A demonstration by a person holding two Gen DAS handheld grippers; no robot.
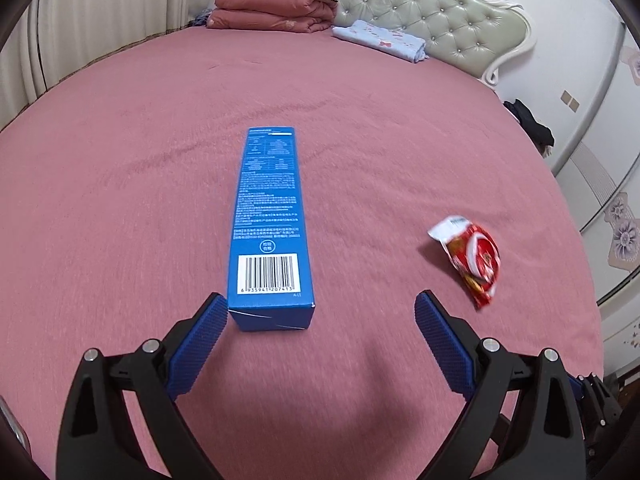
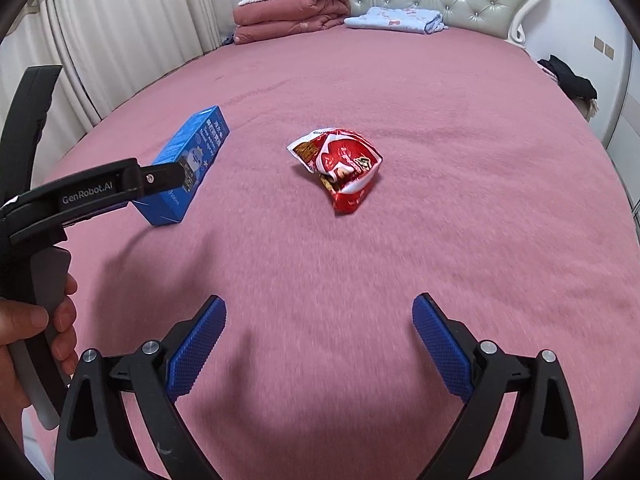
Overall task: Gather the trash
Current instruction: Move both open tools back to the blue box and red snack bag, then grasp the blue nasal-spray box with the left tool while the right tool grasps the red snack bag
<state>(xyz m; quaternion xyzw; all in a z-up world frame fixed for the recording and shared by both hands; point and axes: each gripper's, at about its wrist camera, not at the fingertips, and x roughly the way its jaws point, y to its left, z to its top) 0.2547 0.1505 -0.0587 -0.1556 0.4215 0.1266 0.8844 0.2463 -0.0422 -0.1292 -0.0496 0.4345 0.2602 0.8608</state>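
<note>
A long blue carton [image 1: 268, 220] with a barcode lies on the pink bed; it also shows in the right wrist view [image 2: 188, 168]. My left gripper [image 1: 320, 312] is open, its left fingertip [image 1: 216, 312] right beside the carton's near end. A crumpled red snack wrapper [image 1: 472, 260] lies to the right of the carton. In the right wrist view the wrapper [image 2: 340, 164] lies ahead of my open, empty right gripper [image 2: 318, 316], well beyond its fingertips.
The pink bedsheet [image 2: 440, 240] covers the bed. Folded pink quilts [image 1: 276, 12] and a light blue folded cloth [image 1: 380, 40] lie by the tufted headboard [image 1: 420, 0]. Curtains [image 2: 100, 40] hang on the left. Dark clothes [image 2: 568, 76] lie at the right edge.
</note>
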